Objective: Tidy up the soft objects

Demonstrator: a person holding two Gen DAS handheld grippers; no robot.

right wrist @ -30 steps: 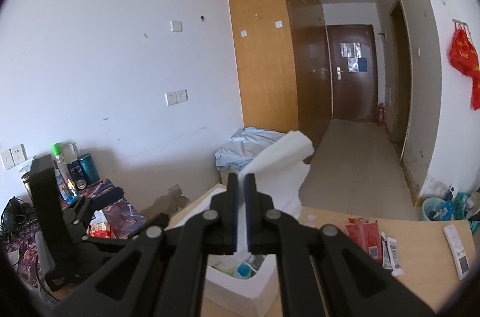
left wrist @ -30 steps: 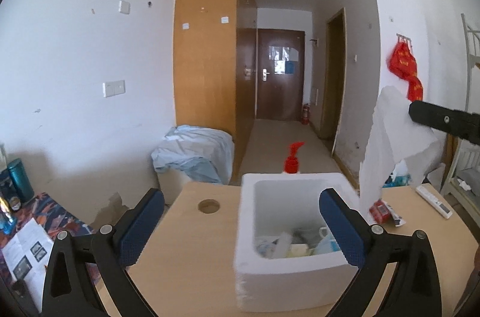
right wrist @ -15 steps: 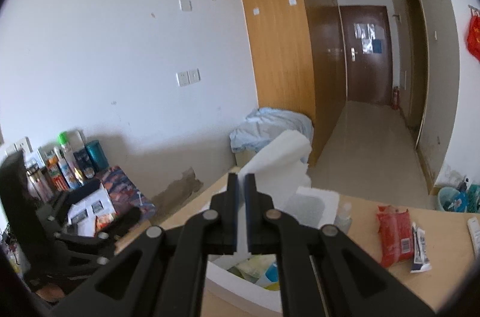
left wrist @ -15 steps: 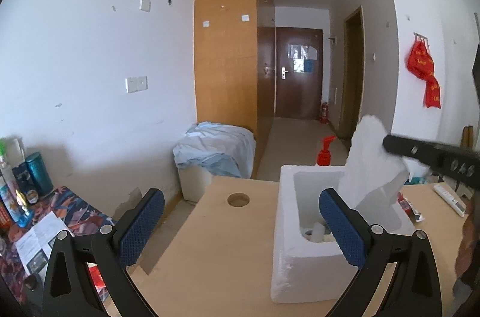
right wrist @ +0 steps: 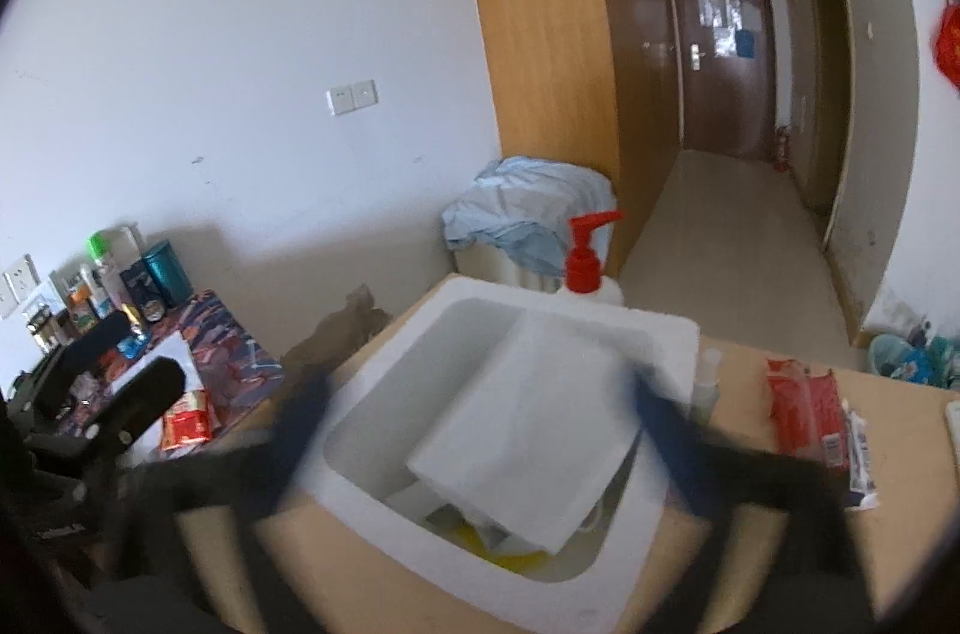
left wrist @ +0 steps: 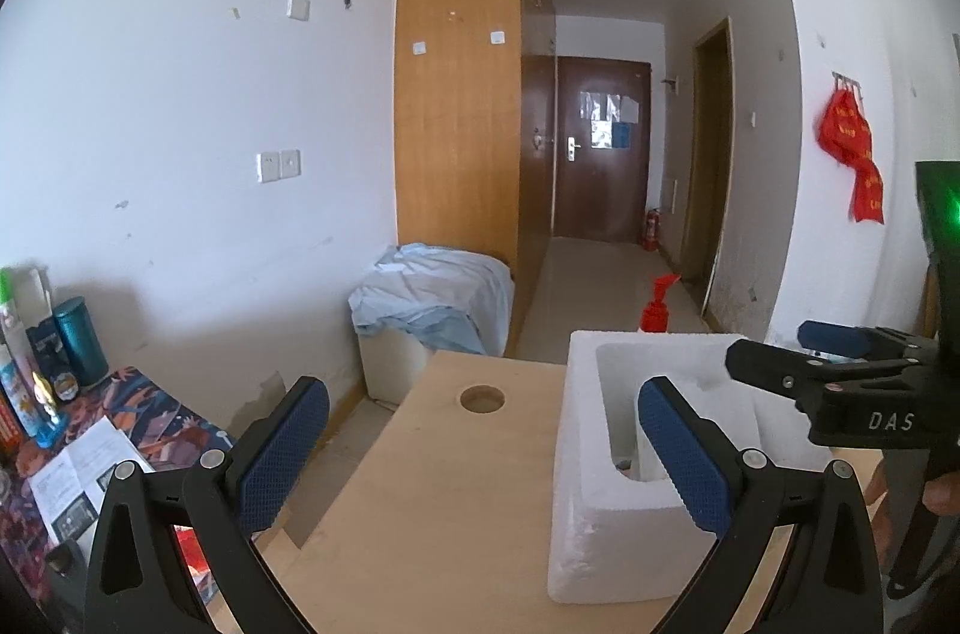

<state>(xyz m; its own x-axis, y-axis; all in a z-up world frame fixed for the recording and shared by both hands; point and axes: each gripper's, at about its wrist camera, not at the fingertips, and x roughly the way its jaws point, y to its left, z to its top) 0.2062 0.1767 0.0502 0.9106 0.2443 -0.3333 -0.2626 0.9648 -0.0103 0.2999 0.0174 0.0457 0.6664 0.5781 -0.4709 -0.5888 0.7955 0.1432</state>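
at the far left of the left wrist view a low side table (left wrist: 150,412) with a patterned cloth carries bottles (left wrist: 24,376) and a teal can (left wrist: 79,341), with a leaflet lying near its front edge. next comes the left gripper (left wrist: 483,448), its blue-padded fingers (left wrist: 282,448) spread wide apart with nothing between them, hovering over the wooden table (left wrist: 432,502) beside a round hole (left wrist: 482,398) in the top. further right sits the white foam box (left wrist: 606,532) on that table, a red pump bottle (left wrist: 657,310) just behind its far wall. at the right edge the right gripper (left wrist: 780,355) reaches in above the box.

in the right wrist view, from the left: the same cluttered side table, then the left gripper's dark finger (right wrist: 144,394). the right gripper (right wrist: 480,424) is blurred, its fingers (right wrist: 300,418) standing wide apart on either side of the foam box (right wrist: 384,370), holding nothing. a folded white soft cloth (right wrist: 528,412) lies tilted inside the box, resting on top of other items, with something yellow showing beneath it. the pump bottle (right wrist: 585,256) stands touching the box's far rim. to the right, a small clear bottle (right wrist: 705,376) stands just beside the box, then a red packet (right wrist: 801,412) and a tube (right wrist: 858,460) lie on the table (right wrist: 900,454).
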